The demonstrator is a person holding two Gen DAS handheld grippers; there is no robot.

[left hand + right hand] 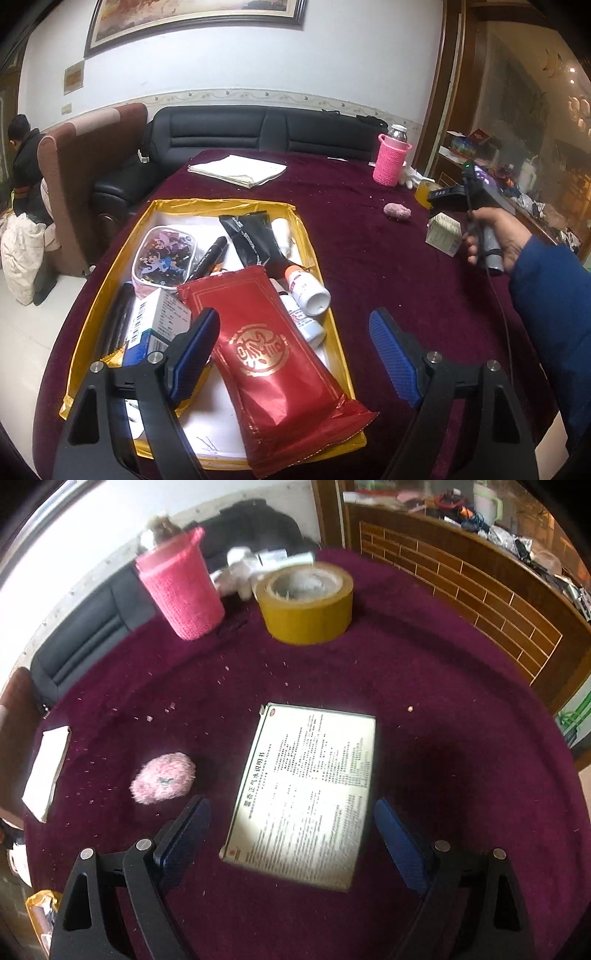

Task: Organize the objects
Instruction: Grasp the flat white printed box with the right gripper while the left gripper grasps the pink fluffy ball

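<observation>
Blue-padded left gripper (293, 354) hangs spread wide above a red foil packet (273, 365) lying in the gold-rimmed cardboard tray (341, 354). Right wrist view: right gripper (291, 838), equally agape, straddles a pale, somewhat blurred printed medicine box (306, 794) on the maroon tablecloth (443, 701).

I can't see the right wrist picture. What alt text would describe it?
An open gripper hangs over a printed medicine box lying flat on a dark red tablecloth. Beyond it sit a fuzzy pink ball, a yellow tape roll and a pink knitted bottle sleeve.
</observation>
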